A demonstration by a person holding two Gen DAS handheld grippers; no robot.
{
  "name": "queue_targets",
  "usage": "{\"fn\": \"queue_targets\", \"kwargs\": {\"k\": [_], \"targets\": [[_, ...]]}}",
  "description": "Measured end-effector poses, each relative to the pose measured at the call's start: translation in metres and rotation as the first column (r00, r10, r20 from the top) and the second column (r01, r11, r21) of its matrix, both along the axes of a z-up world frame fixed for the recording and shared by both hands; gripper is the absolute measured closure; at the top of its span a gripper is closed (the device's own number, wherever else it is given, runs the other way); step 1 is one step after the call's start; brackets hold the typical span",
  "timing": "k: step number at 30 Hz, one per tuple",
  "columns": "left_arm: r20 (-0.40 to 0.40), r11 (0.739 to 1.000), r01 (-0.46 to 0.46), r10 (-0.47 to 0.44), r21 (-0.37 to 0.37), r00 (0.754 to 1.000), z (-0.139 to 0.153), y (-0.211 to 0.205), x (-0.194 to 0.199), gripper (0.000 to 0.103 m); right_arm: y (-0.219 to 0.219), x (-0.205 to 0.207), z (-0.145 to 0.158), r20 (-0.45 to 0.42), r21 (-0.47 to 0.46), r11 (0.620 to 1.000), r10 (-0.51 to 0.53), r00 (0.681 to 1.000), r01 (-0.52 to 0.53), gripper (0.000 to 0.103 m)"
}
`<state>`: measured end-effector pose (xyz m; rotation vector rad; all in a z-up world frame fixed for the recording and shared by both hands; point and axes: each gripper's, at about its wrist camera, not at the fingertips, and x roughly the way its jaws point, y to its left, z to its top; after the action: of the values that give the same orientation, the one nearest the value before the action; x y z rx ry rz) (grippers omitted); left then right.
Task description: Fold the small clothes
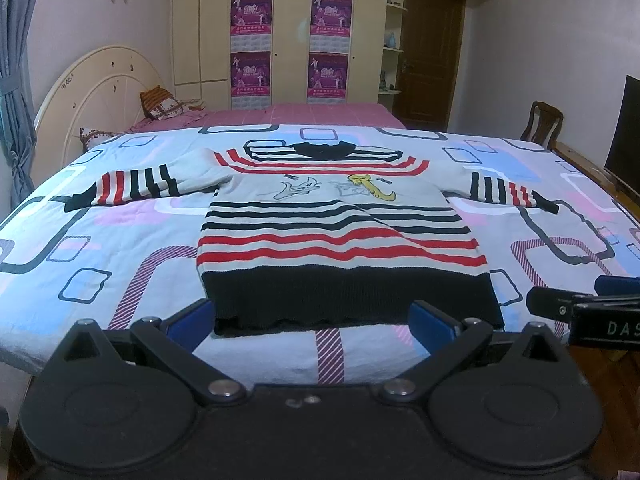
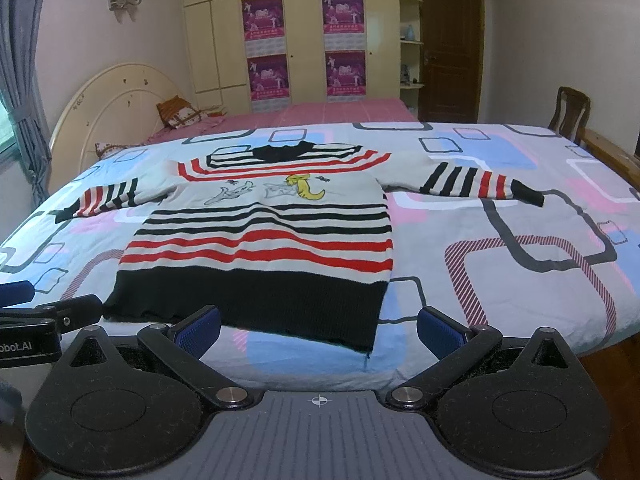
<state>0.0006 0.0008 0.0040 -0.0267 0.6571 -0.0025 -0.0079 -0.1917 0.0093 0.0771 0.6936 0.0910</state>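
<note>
A striped sweater [image 1: 336,232] lay flat on the bed [image 1: 120,248], front up, both sleeves spread out to the sides and its dark hem nearest me. My left hand-held gripper [image 1: 310,322] hung just short of that hem, fingers wide apart and holding nothing. My right hand-held gripper [image 2: 318,330] (beside the hem's right corner) was spread open too.
</note>
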Motion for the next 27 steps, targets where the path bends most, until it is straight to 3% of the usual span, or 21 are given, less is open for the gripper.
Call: {"fn": "queue_targets", "kwargs": {"k": [27], "targets": [[-0.002,1.000,0.001,-0.001,0.001,1.000,-0.0004,0.0019,0.0008,0.000,0.0038,0.0016,0.0015,0.002,-0.002,1.000,0.008,1.000,-0.008,0.000]]}}
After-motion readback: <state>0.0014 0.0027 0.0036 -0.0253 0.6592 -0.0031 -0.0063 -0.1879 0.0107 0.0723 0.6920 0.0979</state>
